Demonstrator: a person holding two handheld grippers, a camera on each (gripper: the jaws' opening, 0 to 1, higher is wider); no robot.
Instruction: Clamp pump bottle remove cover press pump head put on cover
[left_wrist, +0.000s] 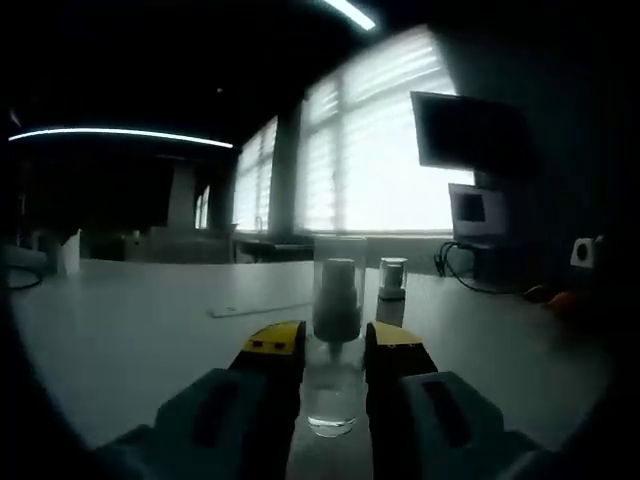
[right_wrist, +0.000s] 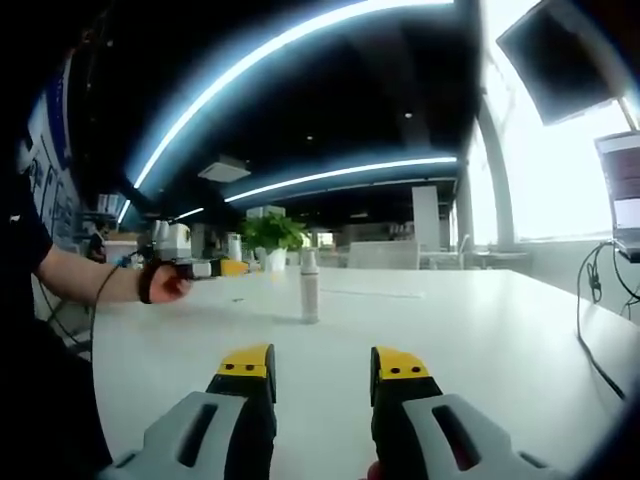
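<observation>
A clear pump bottle with a see-through cover over its pump head stands upright between the jaws of my left gripper, which press on its sides. A second small capped bottle stands just beyond, to the right; it also stands alone mid-table as a slim bottle in the right gripper view. My right gripper hovers over the white table, open and with nothing between its fingers. Far left, a person's hand holds the left gripper.
A flat pale strip lies on the table left of the bottles. Cables and a laptop sit at the far right, under a wall monitor. A potted plant stands at the table's far end.
</observation>
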